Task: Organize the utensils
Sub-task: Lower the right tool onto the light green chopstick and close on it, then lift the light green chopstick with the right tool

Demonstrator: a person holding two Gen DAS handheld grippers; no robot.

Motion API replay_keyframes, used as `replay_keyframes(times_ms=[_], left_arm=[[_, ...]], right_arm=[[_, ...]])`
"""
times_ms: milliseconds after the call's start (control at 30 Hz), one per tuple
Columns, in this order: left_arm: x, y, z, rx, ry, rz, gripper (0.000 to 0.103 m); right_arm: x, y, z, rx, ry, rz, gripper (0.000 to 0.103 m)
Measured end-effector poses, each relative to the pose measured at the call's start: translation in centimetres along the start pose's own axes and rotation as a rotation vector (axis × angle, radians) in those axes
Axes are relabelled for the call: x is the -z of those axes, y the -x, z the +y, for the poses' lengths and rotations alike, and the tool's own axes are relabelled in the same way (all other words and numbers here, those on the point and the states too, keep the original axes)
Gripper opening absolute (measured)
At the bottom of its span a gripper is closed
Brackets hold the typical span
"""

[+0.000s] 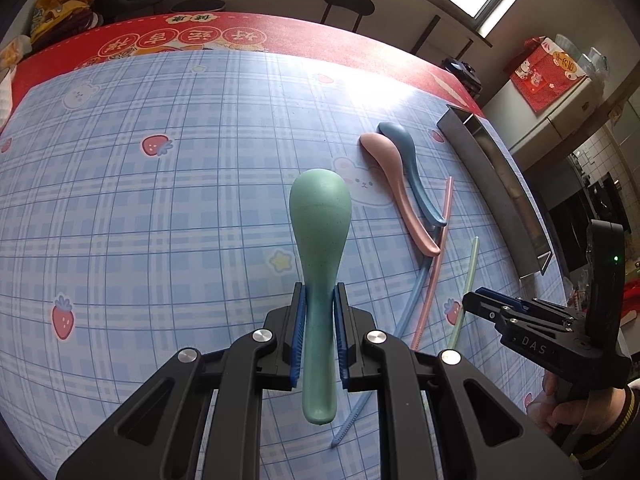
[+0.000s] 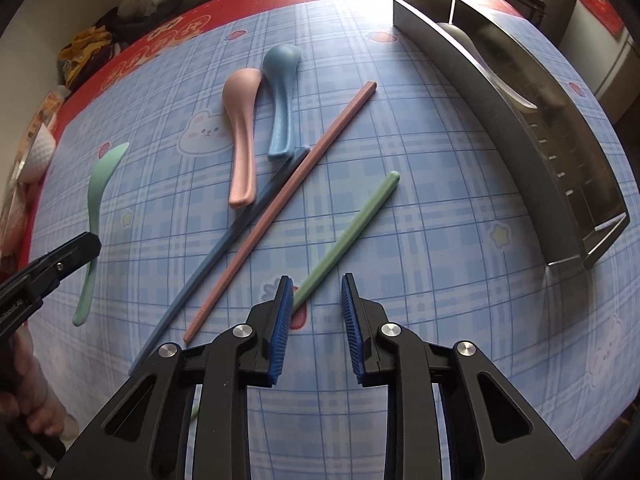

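Indoors, a blue plaid desk [image 2: 400, 200] holds three spoons and three chopsticks.
Left hand-held gripper [image 1: 319, 332] clamps the green spoon [image 1: 320, 216]; right hand-held gripper [image 2: 316, 304] jaws apart, seemingly empty.

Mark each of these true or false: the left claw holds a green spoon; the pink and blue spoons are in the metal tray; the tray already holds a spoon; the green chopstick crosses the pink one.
1. The left claw grips a green spoon by its handle. True.
2. The pink spoon and blue spoon lie in the metal tray. False: both lie side by side on the checked tablecloth, outside the tray.
3. The metal tray already holds a pale spoon. True.
4. The green chopstick crosses the pink chopstick. False: it lies apart from it, on the tray's side.
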State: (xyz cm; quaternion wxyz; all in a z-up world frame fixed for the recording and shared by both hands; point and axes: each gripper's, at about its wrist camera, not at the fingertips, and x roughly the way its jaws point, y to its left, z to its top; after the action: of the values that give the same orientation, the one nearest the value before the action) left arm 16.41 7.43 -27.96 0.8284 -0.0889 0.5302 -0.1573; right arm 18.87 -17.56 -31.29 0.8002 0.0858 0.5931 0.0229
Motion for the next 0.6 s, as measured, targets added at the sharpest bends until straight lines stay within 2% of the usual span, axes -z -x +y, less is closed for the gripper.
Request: replay_keyframes(times_ms=[67, 133, 300, 367, 500, 600], left_arm=[[0.0, -0.1, -0.1, 0.004, 0.001, 0.001, 0.013], [0.0, -0.1, -0.1, 0.007, 0.003, 0.001, 0.013], [0.1, -0.3, -0.1, 0.011, 0.012, 0.017, 0.014], [0.1, -0.2, -0.2, 0.012, 0.016, 0.011, 0.014], [-0.2, 0.0, -0.4, 0.013, 0.016, -0.003, 0.013], [-0.3, 0.0, -0.7, 0.016, 0.013, -0.005, 0.014]], right_arm=[[-0.3, 0.3, -1.0, 0.030, -0.002, -0.010, 0.007], [-0.9, 0.2, -1.6, 0.048, 0.006, -0.024, 0.006], [-1.2, 0.2, -1.9, 0.052, 0.060, -0.046, 0.006], [-1.1, -0.1, -1.2, 0.002, 0.079, -0.032, 0.006], [-1.5, -0.9, 1.3, -0.014, 0.136, -0.007, 0.007], [-1.4, -0.8, 1.5, -0.016, 0.115, 0.031, 0.009]])
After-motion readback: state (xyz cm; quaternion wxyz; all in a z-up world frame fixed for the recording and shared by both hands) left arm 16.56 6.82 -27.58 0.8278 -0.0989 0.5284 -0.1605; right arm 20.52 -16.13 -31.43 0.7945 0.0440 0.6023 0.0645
